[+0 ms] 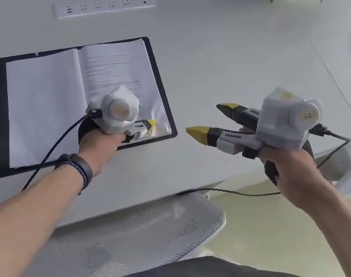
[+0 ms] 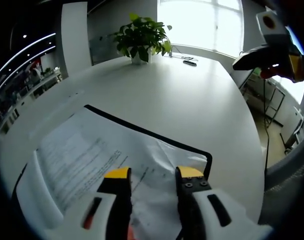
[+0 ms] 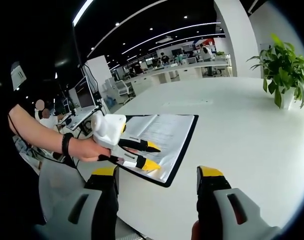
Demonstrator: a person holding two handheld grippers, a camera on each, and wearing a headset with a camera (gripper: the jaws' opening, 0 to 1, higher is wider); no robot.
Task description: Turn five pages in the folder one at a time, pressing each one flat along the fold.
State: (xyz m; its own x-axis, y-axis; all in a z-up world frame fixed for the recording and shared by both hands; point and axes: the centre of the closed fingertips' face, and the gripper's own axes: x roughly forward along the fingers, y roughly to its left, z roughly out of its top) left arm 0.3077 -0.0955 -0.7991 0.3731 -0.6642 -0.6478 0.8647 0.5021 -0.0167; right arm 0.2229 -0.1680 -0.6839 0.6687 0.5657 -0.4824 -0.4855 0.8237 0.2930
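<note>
Open black folder with white printed pages [image 1: 42, 98] flat near white table's [image 1: 233, 52] front edge, long axis along it, spine pointing toward far edge | left gripper [image 1: 145, 128] over right page's near corner, jaws partly apart | right gripper [image 1: 211, 120] at front edge, jaws wide, empty.

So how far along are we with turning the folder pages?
Done: the black folder lies open; pages turned cannot be counted. In hand: the left gripper, jaws open, sits at the lower corner of the white printed right page; the right gripper hangs open, empty. Left: gripping, turning, pressing flat.
</note>
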